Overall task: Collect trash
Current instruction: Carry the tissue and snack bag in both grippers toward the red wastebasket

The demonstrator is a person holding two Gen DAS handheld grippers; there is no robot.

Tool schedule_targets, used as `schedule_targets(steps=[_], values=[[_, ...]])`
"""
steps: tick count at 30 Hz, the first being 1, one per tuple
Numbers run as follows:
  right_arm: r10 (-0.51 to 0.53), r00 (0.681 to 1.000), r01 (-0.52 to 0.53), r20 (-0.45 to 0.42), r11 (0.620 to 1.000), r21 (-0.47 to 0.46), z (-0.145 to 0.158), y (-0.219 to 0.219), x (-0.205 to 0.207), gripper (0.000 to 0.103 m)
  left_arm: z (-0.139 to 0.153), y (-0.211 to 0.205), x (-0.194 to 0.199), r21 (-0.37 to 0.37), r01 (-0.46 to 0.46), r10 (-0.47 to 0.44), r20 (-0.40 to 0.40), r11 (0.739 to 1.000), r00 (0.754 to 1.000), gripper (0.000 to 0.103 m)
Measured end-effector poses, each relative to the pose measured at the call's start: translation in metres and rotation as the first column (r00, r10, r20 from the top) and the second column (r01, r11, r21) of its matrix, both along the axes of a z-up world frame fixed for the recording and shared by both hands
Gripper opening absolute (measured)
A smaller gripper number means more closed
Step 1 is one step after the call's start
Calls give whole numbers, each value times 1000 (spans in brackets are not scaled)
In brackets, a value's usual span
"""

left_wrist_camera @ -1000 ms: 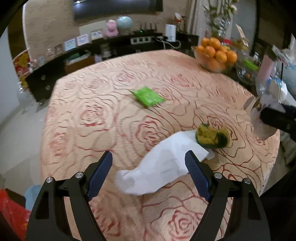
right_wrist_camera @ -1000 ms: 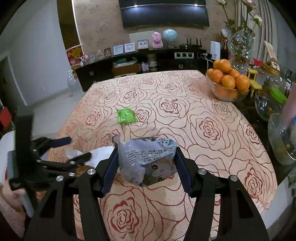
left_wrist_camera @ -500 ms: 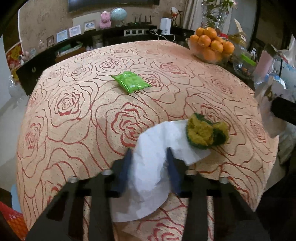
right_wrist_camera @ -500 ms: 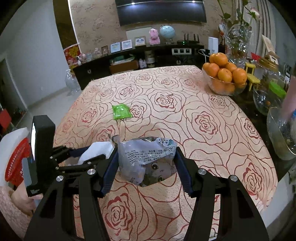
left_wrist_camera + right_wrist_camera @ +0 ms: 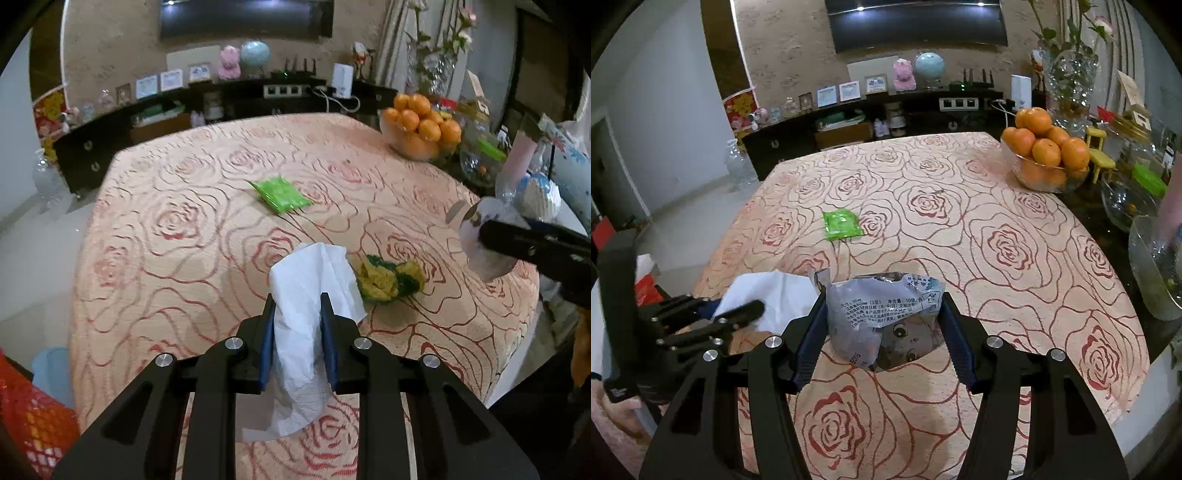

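The left hand-held gripper (image 5: pixel 297 308) is closing on the white tissue (image 5: pixel 310 295) just beside the yellow-green wad (image 5: pixel 388 278), the right hand-held gripper (image 5: pixel 882 325) pinches an open wrapper bag (image 5: pixel 882 314), and the green packet (image 5: pixel 282 194) beyond the wad lies uncollected on the surface (image 5: pixel 184 240)

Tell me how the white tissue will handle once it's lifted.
Probably floppy: the tissue is creased and droops below the left gripper, whose jaws are closing on it. Likely very light, since the thin sheet bunches easily. It may tear or slip out if pulled fast, as only a narrow fold sits between the pads.
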State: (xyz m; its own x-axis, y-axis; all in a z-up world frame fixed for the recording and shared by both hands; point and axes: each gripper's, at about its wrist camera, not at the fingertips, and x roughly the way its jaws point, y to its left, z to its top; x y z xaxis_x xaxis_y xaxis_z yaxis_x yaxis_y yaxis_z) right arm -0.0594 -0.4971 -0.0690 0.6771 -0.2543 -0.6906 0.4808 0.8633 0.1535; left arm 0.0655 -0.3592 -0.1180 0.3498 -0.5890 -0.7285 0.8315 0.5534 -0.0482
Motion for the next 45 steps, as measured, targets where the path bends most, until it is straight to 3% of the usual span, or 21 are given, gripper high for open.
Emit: schedule_targets(steps=[17, 29, 36, 45], values=[[43, 999, -43, 7, 999, -11, 4, 21, 17, 57, 59, 65, -7, -101, -161, 172, 113, 982, 979, 21], [119, 993, -119, 8, 992, -38, 10, 54, 39, 57, 85, 123, 0, -133, -307, 328, 184, 942, 927, 21], [182, 983, -181, 12, 981, -62, 15, 81, 54, 57, 89, 159, 8, -145, -396, 417, 180, 907, 891, 21], [239, 971, -236, 18, 968, -80, 21, 108, 65, 57, 91, 190, 12, -147, -454, 475, 171, 879, 863, 21]])
